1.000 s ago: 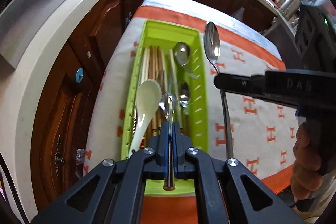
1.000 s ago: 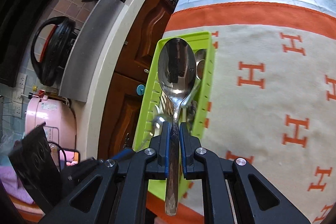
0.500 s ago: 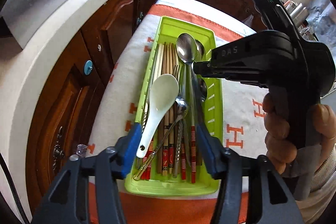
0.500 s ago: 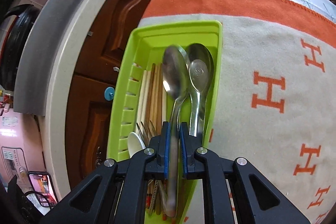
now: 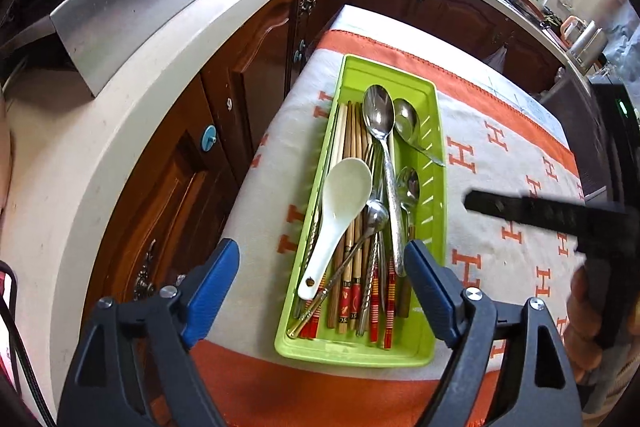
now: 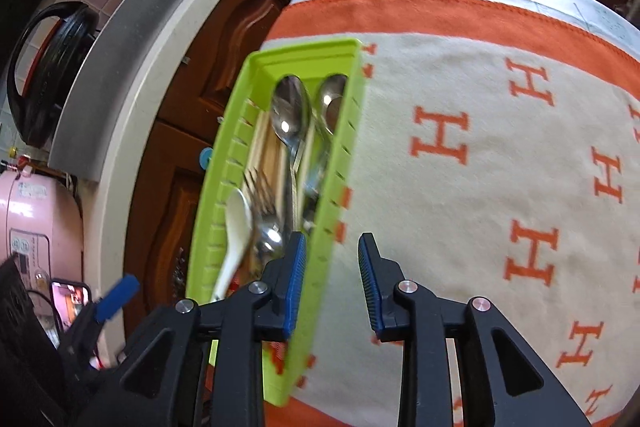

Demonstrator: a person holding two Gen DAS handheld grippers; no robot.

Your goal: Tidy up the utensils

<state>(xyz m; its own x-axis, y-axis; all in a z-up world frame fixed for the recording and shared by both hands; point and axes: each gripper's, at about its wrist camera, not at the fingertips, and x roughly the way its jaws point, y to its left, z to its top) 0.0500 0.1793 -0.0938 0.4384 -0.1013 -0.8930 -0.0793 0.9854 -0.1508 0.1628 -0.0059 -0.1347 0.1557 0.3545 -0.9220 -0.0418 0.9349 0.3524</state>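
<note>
A green utensil tray [image 5: 438,147] lies on the cloth-covered table and holds several chopsticks [image 5: 352,131], a white ceramic spoon [image 5: 340,203], forks and steel spoons. A large steel spoon [image 5: 380,115] lies in it lengthwise. My left gripper [image 5: 320,275] is open and empty above the tray's near end. My right gripper [image 6: 332,279] is open and empty over the tray's right wall [image 6: 340,163]; it also shows in the left wrist view [image 5: 520,207], to the right of the tray.
The table carries a beige cloth with orange H letters [image 6: 480,167] and an orange border. Wooden cabinets [image 5: 224,115] and a pale countertop [image 5: 120,99] run along the left. A pink appliance [image 6: 36,223] stands at the far left.
My right gripper let go of the large steel spoon into the tray, opened, and drew back to the right. My left gripper had released its small utensil earlier and has opened wider and lifted.
</note>
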